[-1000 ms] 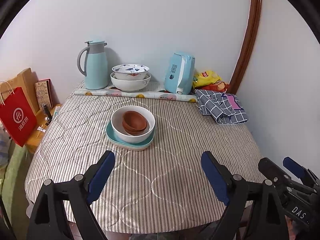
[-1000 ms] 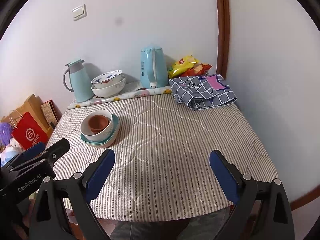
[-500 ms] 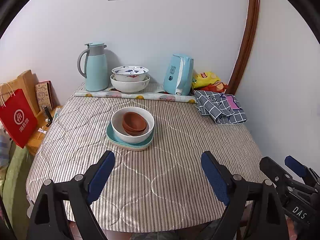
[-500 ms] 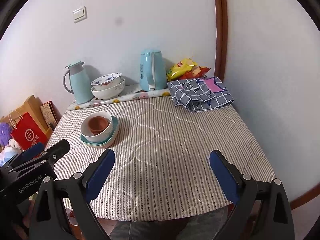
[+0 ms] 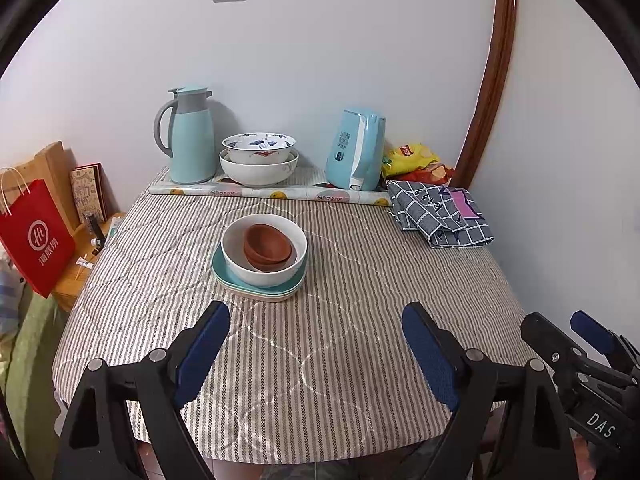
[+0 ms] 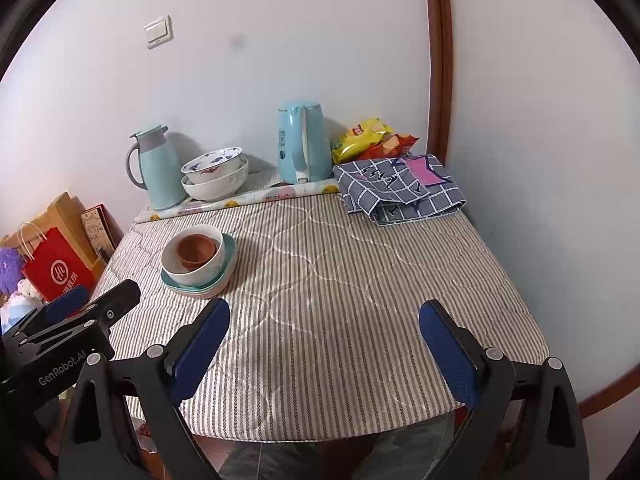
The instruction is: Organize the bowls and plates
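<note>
Striped cloth covers the table (image 5: 320,360), w/ a pale wall behind it. Use the white bowl (image 5: 264,254) as the marker: the brown bowls (image 5: 267,247) sit inside it (two, nested, I think), and the teal plates (image 5: 256,286) lie right under it, touching. Well behind it, by the wall, two painted bowls (image 5: 259,156) are nested between the jug (image 5: 188,136) and the blue kettle (image 5: 356,150). A checked cloth (image 5: 440,212) lies off to the right of it.

The left gripper (image 5: 316,354) hangs in front of the white bowl, jaws wide apart, nothing in them. The right gripper (image 6: 324,354) is farther right of it, also spread wide & empty.

The stack looks tidy already, so this may be near the end (my guess). If the stack must move, come in low and straight at the white bowl, pinch one rim edge, go slow so the brown bowls don't slide. The other gripper could steady the plates.
</note>
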Motion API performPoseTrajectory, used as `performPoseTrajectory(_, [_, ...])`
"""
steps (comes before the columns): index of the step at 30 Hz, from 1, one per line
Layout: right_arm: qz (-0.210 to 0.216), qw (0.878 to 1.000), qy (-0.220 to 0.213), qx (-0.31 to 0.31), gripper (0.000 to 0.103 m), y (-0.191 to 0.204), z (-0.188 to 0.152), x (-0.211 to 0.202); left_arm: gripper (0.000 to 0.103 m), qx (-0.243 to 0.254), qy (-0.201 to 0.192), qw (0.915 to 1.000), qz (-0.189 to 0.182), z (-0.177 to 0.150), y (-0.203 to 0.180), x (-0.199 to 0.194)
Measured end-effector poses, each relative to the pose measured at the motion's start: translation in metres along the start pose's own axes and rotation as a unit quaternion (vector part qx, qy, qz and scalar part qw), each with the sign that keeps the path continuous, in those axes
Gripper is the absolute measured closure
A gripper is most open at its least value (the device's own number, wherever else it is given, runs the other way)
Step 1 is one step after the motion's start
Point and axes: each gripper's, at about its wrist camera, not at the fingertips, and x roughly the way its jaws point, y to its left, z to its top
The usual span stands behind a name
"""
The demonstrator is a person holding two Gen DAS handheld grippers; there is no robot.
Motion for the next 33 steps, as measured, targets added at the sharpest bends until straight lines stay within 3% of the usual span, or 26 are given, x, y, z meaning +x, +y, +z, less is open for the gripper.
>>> performPoseTrajectory(33, [0.000, 1.000, 0.000, -0.003, 0.008, 0.0032, -0.0012, 0.0013, 0.015, -0.001, 0.000, 1.0000, -0.001, -0.0017, 0.0000, -0.0005])
